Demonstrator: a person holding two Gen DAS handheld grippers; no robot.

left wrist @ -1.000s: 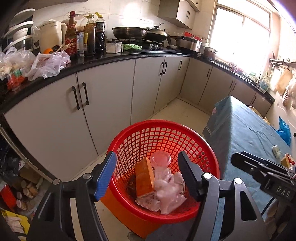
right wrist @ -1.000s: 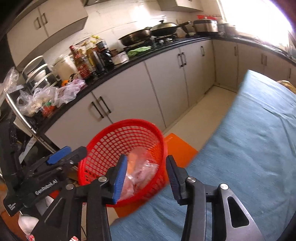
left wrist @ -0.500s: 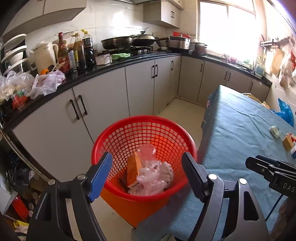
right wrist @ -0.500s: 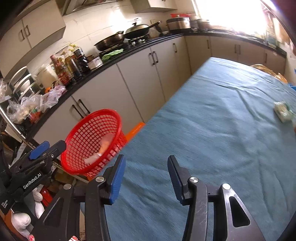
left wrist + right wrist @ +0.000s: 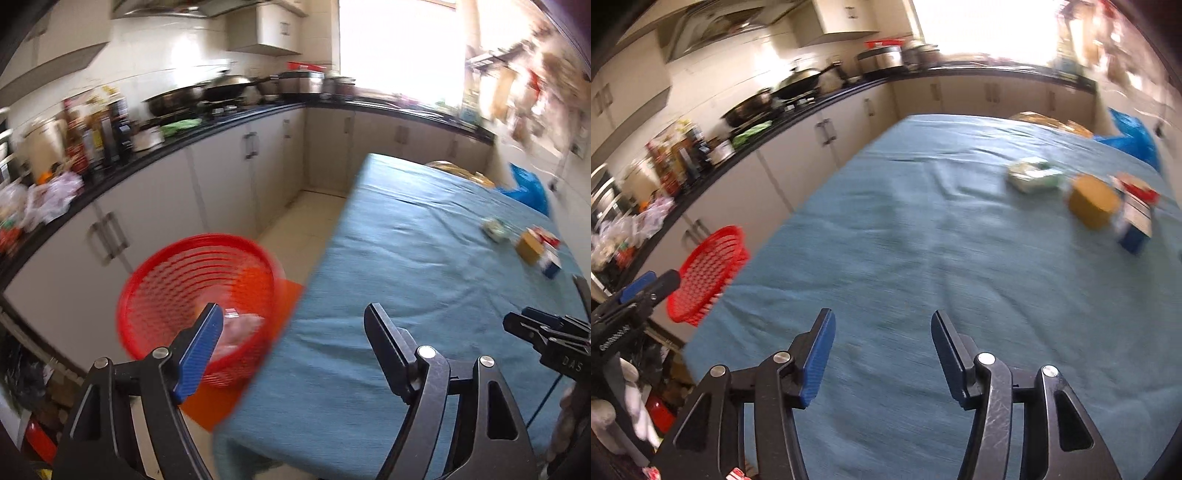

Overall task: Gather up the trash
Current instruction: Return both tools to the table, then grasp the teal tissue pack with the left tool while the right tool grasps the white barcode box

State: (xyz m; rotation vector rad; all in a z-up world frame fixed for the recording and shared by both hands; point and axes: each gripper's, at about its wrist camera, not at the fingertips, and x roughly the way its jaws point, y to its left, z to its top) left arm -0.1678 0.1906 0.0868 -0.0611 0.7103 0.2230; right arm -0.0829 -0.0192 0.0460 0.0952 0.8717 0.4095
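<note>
Home kitchen: stovetop pans (image 5: 207, 86), cabinets (image 5: 255, 173).

Plastic, cloth, stone-like gloss.
Red plastic mesh basket (image 5: 195, 291); matt blue woven cloth (image 5: 923, 240) on table; glossy black countertop (image 5: 221, 125); ribbed blue pads (image 5: 818, 363) on matt black gripper frames.

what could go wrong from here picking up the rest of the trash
1. The green pack, yellow box and red-blue carton lie close together far across the table; closing on one may knock a neighbour.
2. The basket stands off the table's edge, so a carried piece released early could land on the floor.
3. Both views are motion-blurred; the open right gripper and left gripper may misjudge the approach.
</note>
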